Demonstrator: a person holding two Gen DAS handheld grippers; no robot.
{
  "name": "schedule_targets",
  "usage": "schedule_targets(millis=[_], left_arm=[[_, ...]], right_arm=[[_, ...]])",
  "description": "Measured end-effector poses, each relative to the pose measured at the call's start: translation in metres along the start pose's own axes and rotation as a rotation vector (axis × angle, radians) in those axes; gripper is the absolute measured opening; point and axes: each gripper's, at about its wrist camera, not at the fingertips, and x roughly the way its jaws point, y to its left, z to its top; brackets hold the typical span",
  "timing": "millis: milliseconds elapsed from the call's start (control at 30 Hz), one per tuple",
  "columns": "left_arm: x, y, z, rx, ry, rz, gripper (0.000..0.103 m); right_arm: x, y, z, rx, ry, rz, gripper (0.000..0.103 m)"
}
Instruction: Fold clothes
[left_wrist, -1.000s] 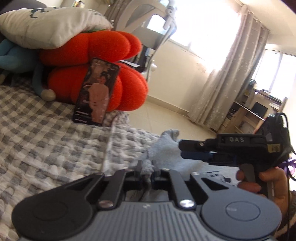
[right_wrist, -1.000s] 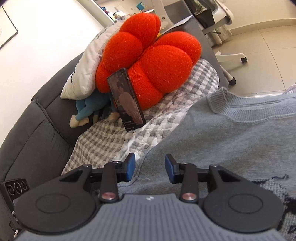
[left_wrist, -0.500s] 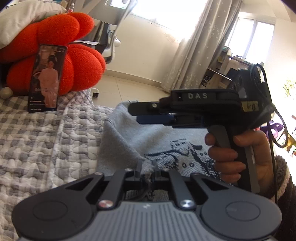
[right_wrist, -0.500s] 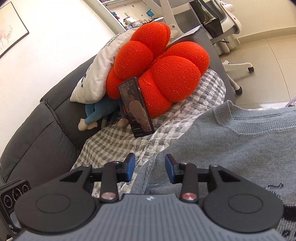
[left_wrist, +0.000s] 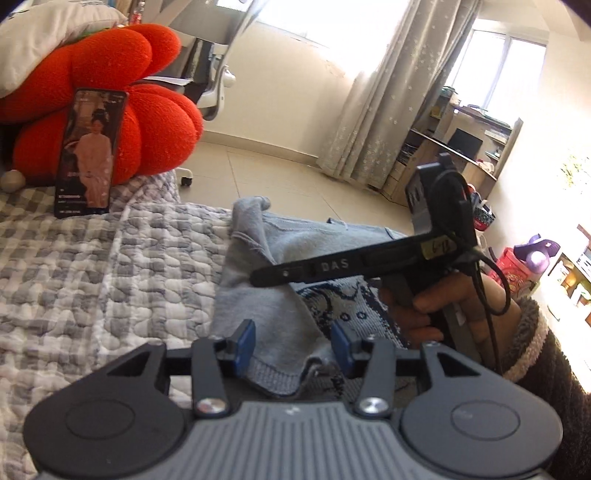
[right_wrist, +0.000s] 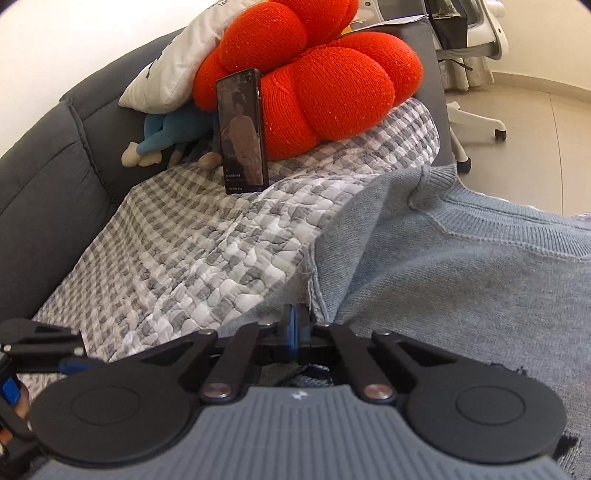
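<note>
- While a grey sweater (right_wrist: 461, 280) lies spread on a checked quilt (right_wrist: 207, 251) over the sofa, the right claw (right_wrist: 295, 328) has just closed, pinched on its edge.
- Left claw (left_wrist: 291, 341) has just been opening, pads apart, sweater hem lying loose between them.
- A phone (right_wrist: 242, 131) leans against a red cushion (right_wrist: 325, 92).

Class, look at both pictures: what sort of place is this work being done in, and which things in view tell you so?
Most likely a living room or bedroom in a home. A grey sofa carries a checked quilt and a red cushion; curtains hang at a sunny window, and wooden shelves stand nearby.
</note>
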Motion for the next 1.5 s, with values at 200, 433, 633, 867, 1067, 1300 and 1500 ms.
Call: schedule_targets(millis=[200,433,633,867,1067,1300,1500], left_arm=[[0.016,0.047,0.001,-0.290,0.116,0.033,0.047],[0.047,0.054,0.005,-0.404,0.112,-0.025,0.008],[0.041,0.003,0.011,-0.135,-0.012,0.098,0.008],[0.048,-0.047,0.001,0.198,-0.005,0.082,0.008],[0.046,-0.053,-0.004,0.243,-0.004,0.087,0.011],[0.032,-0.038,-0.003,0.154,0.018,0.094,0.043],[0.021,-0.015,-0.003,-0.008,0.041,0.035,0.044]], right_arm=[[-0.001,-0.004,-0.001,0.019,-0.001,0.031,0.000],[-0.005,-0.004,0.003,0.081,-0.018,0.107,0.016],[-0.015,-0.008,0.007,0.143,-0.080,0.140,0.040],[-0.025,-0.009,0.011,0.142,-0.086,0.181,0.042],[-0.011,0.005,0.003,0.003,-0.001,0.107,0.029],[-0.023,-0.010,0.007,0.055,-0.074,0.156,0.011],[-0.042,-0.036,0.012,0.226,-0.205,0.282,0.011]])
